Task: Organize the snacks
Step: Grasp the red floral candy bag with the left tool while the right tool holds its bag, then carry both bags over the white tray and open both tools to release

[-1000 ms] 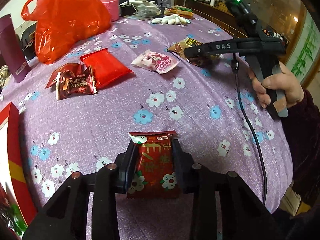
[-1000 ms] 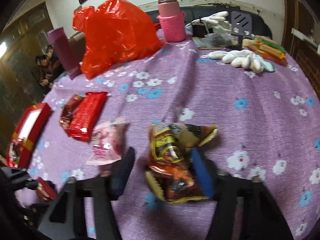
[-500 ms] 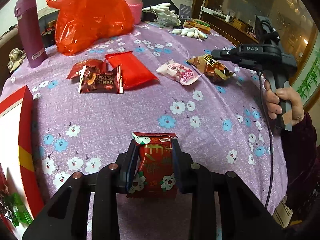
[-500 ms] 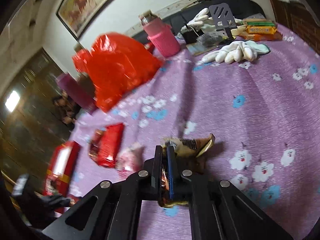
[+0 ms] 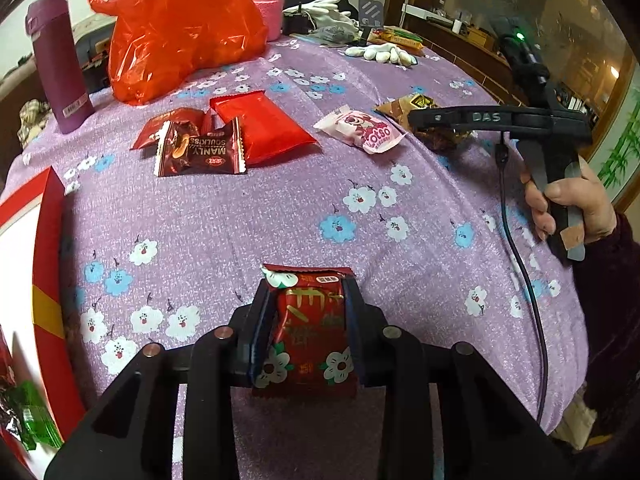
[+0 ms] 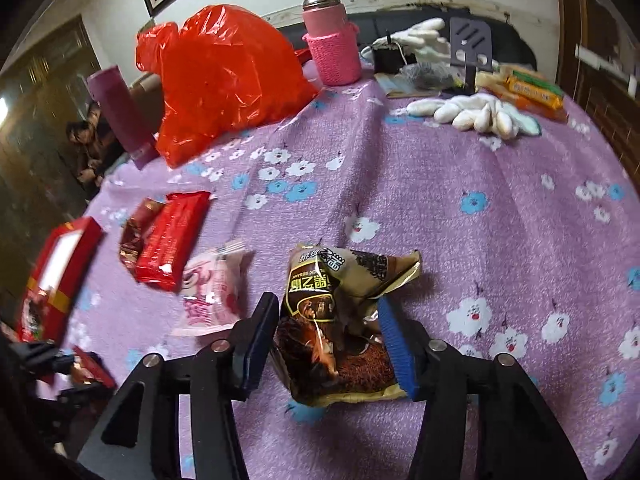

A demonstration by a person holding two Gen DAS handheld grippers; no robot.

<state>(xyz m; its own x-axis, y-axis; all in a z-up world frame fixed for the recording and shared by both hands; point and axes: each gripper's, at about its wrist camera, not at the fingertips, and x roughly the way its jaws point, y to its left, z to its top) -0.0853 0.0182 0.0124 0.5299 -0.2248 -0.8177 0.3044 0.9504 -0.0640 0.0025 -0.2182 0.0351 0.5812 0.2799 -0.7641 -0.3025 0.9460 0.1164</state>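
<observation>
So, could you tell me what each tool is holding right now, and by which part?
The left tool grips a red snack packet by its two long sides. The right tool is open around a brown snack bag, holding nothing.

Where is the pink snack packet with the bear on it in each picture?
Left wrist view: the pink bear packet lies upper right of middle on the purple cloth, right of the red packet.
Right wrist view: the same packet lies lower left of middle, just left of the open right gripper.
Shared landmark: the orange plastic bag at the far side.
</observation>
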